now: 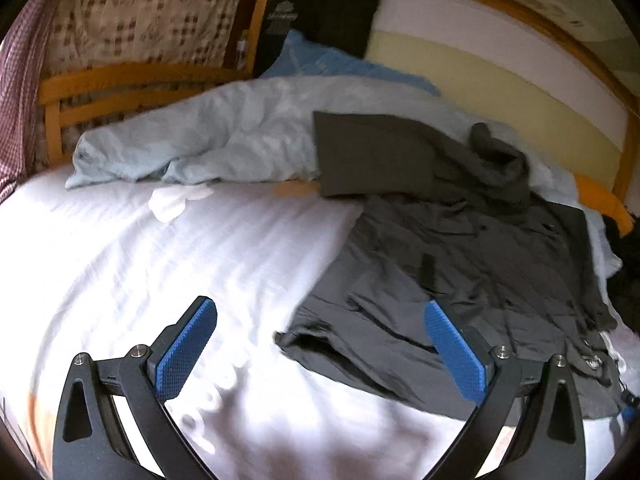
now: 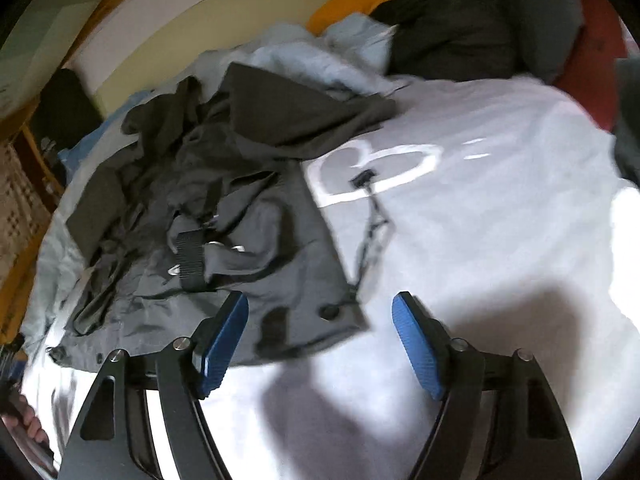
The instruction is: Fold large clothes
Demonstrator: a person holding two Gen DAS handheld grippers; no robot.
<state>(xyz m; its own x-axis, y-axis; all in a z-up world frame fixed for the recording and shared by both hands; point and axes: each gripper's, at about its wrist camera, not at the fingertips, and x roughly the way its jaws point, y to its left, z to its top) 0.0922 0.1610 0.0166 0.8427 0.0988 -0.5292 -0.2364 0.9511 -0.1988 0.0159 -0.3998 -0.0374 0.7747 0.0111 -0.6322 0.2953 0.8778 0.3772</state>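
Nearest the left claw [image 1: 320, 312]: blue pads spread wide, nothing between them, hovering over white bedding [image 1: 140, 264]. Just beyond the right-hand pad, the dark grey jacket [image 1: 460, 280], lying rumpled and partly flat, its near hem edging in between the pads without touching either. Past it, a folded-over flap and a bunched hood or sleeve, hard to tell apart in the blur. Farther still, a pale blue sheet [image 1: 200, 136] heaped across the bed, then a wooden bed frame [image 1: 120, 80], a checked pillow [image 1: 152, 12] and a dark item against the wall, too dim to name.

Nearest the right claw [image 2: 320, 320]: pads also apart and empty, gap narrower than the left's. Jacket [image 2: 224, 208] ahead and to the left, its corner with a snap lying just beyond the gap, left pad overlapping the cloth in view, contact not clear. Black strap [image 2: 192, 256] and metal rings mid-jacket; a thin cord [image 2: 372, 216] trailing out onto the bedding [image 2: 500, 208]. Beyond, blue sheet [image 2: 304, 60], then a dark heap [image 2: 480, 20] at the far edge, smeared by motion. Lower left corner: fingers of a hand [image 2: 32, 424], mostly cut off.
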